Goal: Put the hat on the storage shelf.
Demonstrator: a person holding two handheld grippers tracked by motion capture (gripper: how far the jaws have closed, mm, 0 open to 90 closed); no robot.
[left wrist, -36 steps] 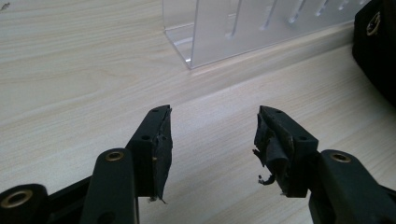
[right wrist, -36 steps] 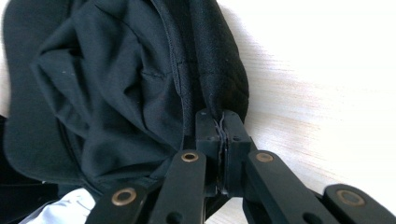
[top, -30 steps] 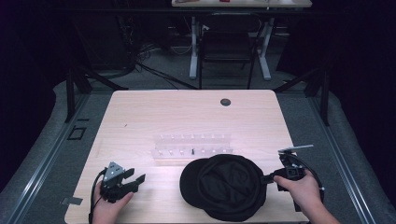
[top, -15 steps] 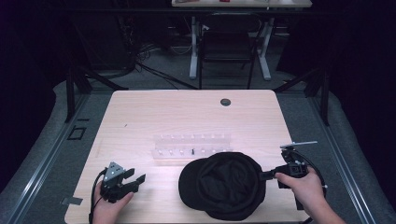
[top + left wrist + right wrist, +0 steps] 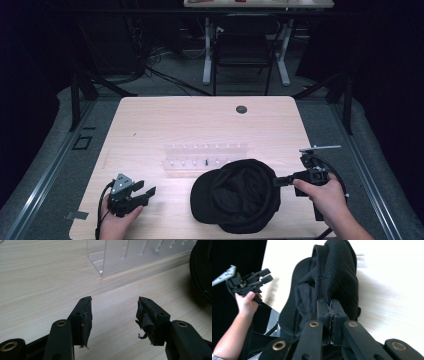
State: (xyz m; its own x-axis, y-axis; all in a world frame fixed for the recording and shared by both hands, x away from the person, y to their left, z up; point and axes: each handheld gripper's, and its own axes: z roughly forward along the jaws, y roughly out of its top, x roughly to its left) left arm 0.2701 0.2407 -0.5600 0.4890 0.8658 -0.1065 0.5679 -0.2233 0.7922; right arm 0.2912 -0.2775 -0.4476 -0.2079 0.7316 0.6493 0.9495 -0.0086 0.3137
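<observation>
Right gripper (image 5: 278, 181) clamped on black cap (image 5: 240, 197) edge, left gripper (image 5: 146, 192) agape, empty

High view overlooks the table (image 5: 150, 125); tongs cameras sit close.

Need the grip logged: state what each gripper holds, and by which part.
Right gripper is shut on the black cap, pinching its fabric edge on the right. Left gripper is open and holds nothing.

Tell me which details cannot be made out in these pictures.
- High view: the small dark item in the clear rack is too small to identify.
- Right gripper view: the black cap hides the tabletop under it; the table is blurred.
- Left gripper view: the cap is cut off by the right edge.
</observation>
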